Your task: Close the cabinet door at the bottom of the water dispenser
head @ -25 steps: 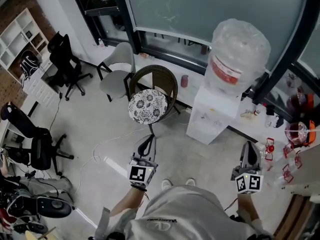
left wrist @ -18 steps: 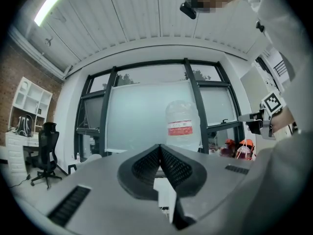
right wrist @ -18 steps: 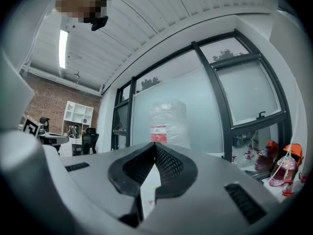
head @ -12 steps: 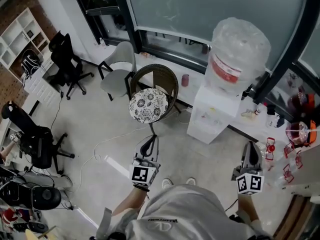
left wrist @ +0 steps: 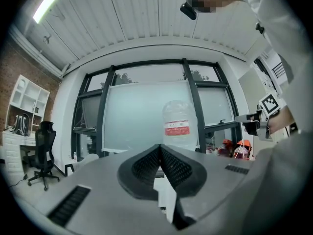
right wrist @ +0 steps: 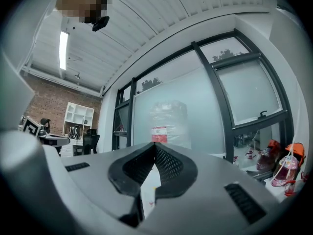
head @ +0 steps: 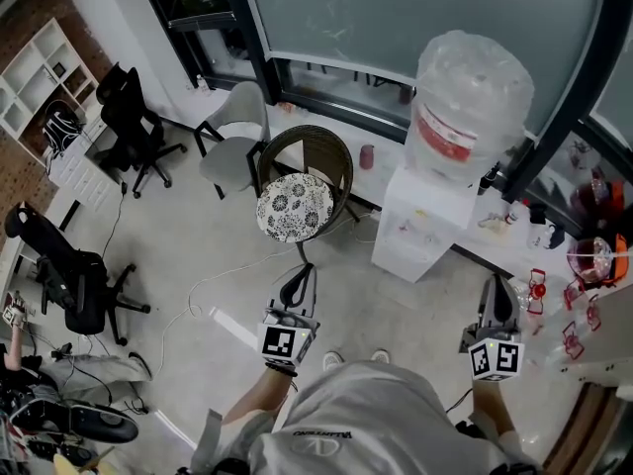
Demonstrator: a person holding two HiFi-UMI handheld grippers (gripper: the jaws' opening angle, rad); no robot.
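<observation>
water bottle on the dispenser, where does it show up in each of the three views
Head view: upper right, the water bottle stands on the white water dispenser.
Left gripper view: water bottle at centre, just above the shut left claw.
Right gripper view: water bottle at centre, blurred, just above the shut right claw.
Shared landmark: the frosted window behind it.
</observation>
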